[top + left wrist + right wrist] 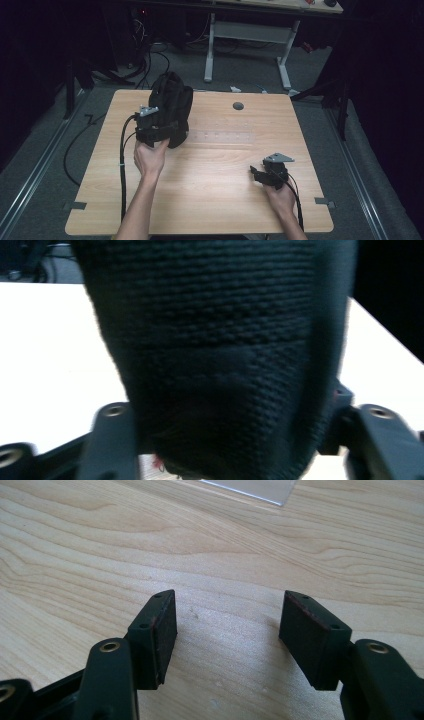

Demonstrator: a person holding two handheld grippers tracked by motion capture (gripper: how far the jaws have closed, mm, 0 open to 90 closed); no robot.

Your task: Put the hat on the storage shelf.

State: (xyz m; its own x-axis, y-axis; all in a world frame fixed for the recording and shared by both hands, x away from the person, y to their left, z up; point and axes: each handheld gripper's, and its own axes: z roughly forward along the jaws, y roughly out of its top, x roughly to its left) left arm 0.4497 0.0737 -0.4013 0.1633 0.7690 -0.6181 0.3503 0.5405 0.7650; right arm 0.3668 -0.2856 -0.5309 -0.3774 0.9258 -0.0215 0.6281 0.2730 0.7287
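Left gripper [159, 131]: jaws spread wide around lower part of black woven bag [171, 107]; whether pads press on cloth, cannot tell. In left gripper view, bag [220, 355] sits between jaws, coarse weave close to lens. Bag stands upright on wooden table [215, 200], far-left part. Right gripper [257, 174]: released, jaws apart, nothing between them, low over near-right tabletop [215, 555], well apart from bag.

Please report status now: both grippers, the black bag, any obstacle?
Left hand-held gripper around black bag, grip unclear. Right hand-held gripper open, empty, low over table. No obstacle.
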